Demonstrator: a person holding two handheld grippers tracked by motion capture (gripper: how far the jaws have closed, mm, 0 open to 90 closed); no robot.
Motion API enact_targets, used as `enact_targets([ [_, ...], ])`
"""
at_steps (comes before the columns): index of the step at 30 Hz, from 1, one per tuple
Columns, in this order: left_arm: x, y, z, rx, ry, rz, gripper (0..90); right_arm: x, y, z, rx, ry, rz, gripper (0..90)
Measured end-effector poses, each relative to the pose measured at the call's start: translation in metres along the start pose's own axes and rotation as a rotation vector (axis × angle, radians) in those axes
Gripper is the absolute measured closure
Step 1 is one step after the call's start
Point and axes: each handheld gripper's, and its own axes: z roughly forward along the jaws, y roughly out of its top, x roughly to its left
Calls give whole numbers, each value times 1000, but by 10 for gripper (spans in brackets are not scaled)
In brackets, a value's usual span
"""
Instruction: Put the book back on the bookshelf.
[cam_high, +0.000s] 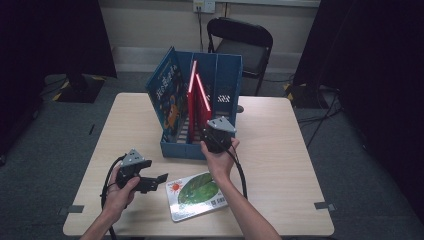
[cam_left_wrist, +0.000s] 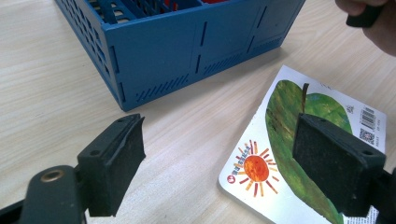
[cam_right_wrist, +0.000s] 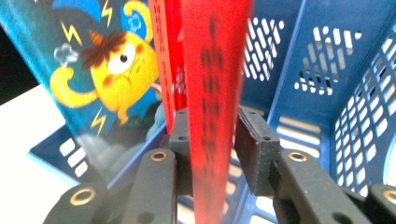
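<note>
My left gripper (cam_high: 161, 178) rests low over the counter (cam_high: 280, 150) at the near left, its fingers (cam_left_wrist: 112, 168) spread wide and holding nothing; in the left gripper view they frame bare wood and the near corner of the green leaf book (cam_left_wrist: 303, 158), which lies flat just beside them and in front of the blue crate (cam_high: 220, 80). Further right, my right gripper (cam_right_wrist: 212, 144) reaches into the crate at its near edge, with the fingers (cam_right_wrist: 254, 149) narrowed around the lower edge of the red book (cam_right_wrist: 212, 70), which stands upright between them; one pad looks to be touching, the other close, so I judge the grip near closed but cannot confirm it is firm. A blue picture book (cam_high: 167, 92) leans against the crate's left wall. The step in hand appears to be filing the red book upright. Next move: let go of it without tipping it, draw the gripper back clear, then address the leaf book on the counter.
</note>
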Motion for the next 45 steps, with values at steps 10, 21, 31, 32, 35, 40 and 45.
enact_targets([
  [10, -1, 0, 1, 2, -2, -1, 166, 2, -17, -2, 43, 29, -6, 732],
  [21, 0, 0, 0, -2, -1, 0, 166, 2, -24, -1, -30, -10, 41, 774],
  [31, 0, 0, 1, 2, -2, 0, 166, 8, -27, 0, -68, -71, 78, 791],
  [32, 0, 0, 1, 2, -2, 0, 166, 9, -27, 0, -68, -70, 78, 790],
  [35, 0, 0, 1, 2, -3, 1, 166, 14, -22, 2, -54, -64, 30, 769],
  [40, 0, 0, 1, 0, -2, -1, 166, 18, -21, 4, -15, -24, 10, 729],
  [45, 0, 0, 1, -2, -3, -2, 166, 13, -7, 7, -8, -15, 38, 651],
])
